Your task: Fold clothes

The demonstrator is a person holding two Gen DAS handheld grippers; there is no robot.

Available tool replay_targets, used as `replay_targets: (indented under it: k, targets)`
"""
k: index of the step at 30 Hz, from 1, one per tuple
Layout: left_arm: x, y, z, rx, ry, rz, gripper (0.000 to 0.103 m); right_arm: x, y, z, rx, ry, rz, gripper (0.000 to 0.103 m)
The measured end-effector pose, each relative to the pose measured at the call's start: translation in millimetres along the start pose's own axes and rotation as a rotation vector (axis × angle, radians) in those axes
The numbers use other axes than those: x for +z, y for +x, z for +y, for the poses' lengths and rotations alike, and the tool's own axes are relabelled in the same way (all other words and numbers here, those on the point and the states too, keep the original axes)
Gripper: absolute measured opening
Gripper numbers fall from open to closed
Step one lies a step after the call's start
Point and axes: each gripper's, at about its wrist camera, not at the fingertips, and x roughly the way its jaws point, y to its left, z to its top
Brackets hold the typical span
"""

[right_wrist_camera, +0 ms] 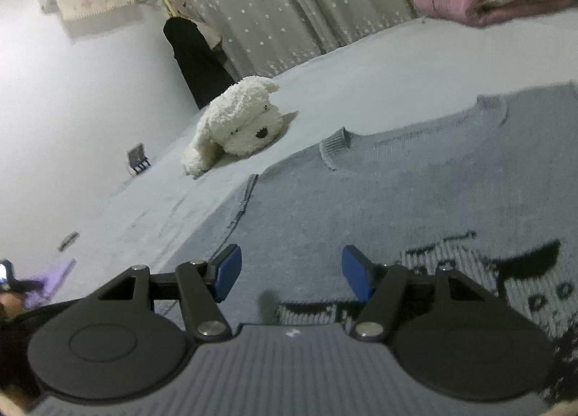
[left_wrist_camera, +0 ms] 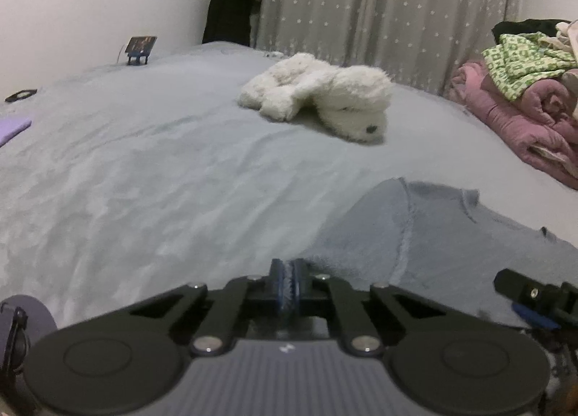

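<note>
A grey-blue knitted sweater [right_wrist_camera: 397, 192] with a black dog pattern lies flat on the bed, collar towards the curtain. It also shows in the left wrist view [left_wrist_camera: 433, 235], low on the right. My left gripper [left_wrist_camera: 289, 269] is shut, with a bit of the sweater's fabric between its blue pads, at the garment's left edge. My right gripper [right_wrist_camera: 290, 271] is open and empty, hovering just above the sweater's chest. Its fingers also show in the left wrist view [left_wrist_camera: 523, 293] at the right edge.
A white plush dog [left_wrist_camera: 318, 94] lies on the pale bed sheet [left_wrist_camera: 144, 181] beyond the sweater. A pile of pink quilt and green-patterned clothes [left_wrist_camera: 523, 90] sits at the right. A small stand [left_wrist_camera: 139, 47] and a purple item [left_wrist_camera: 11, 128] lie at the left.
</note>
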Motion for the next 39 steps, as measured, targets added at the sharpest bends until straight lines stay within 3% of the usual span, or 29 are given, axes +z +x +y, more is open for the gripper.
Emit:
replay_targets:
  k: [4, 8, 11, 16, 18, 19, 22, 25, 27, 29, 31, 34, 36, 38, 39]
  targets:
    - [4.4, -15.4, -11.7, -0.073, 0.043, -0.040, 0.005, 4.1, -7.9, -12.6, 0.053, 0.090, 0.002, 0.066]
    - [4.6, -31.4, -31.8, -0.196, 0.137, -0.060, 0.005, 5.6, -18.6, -21.3, 0.090, 0.159, -0.001, 0.066]
    - [-0.2, -36.1, -46.5, -0.315, 0.188, -0.013, 0.005, 5.2, -22.7, -23.0, 0.098, 0.173, -0.002, 0.066]
    - [-10.0, -31.0, -64.0, -0.400, 0.281, 0.079, 0.006, 5.2, -22.6, -22.7, 0.105, 0.173, 0.003, 0.066]
    - [-10.7, -30.3, -64.8, -0.413, 0.292, 0.103, 0.007, 5.6, -22.3, -23.8, 0.108, 0.178, 0.003, 0.066]
    - [-9.6, -31.6, -63.4, -0.417, 0.290, 0.108, 0.013, 5.9, -22.0, -24.7, 0.109, 0.182, 0.003, 0.066]
    - [-2.4, -37.7, -54.6, -0.398, 0.270, 0.098, 0.044, 6.5, -21.9, -27.8, 0.111, 0.194, -0.001, 0.066]
    - [3.5, -37.2, -44.4, -0.328, 0.231, 0.099, 0.049, 6.8, -22.2, -29.1, 0.112, 0.200, -0.002, 0.066]
    - [5.2, -22.9, -34.1, -0.290, 0.164, 0.146, 0.052, 6.9, -22.3, -29.6, 0.113, 0.203, -0.002, 0.066]
    - [5.1, -6.2, -23.1, -0.265, 0.082, 0.202, 0.051, 7.0, -22.3, -30.1, 0.114, 0.206, -0.002, 0.066]
    - [1.2, 7.6, -14.3, -0.289, -0.013, 0.240, 0.050, 7.3, -21.8, -30.7, 0.115, 0.209, -0.002, 0.066]
    - [0.7, 18.3, -11.6, -0.303, -0.098, 0.223, 0.047, 7.9, -21.9, -32.4, 0.119, 0.216, -0.003, 0.066]
    - [1.3, 24.6, -10.3, -0.307, -0.150, 0.206, 0.039, 8.2, -21.9, -33.4, 0.122, 0.221, -0.004, 0.066]
    - [2.1, 29.0, -6.5, -0.303, -0.200, 0.193, 0.015, 8.3, -22.1, -34.2, 0.123, 0.226, -0.005, 0.066]
    - [2.7, 30.8, -4.2, -0.298, -0.230, 0.187, 0.010, 8.6, -21.6, -34.1, 0.124, 0.228, -0.006, 0.066]
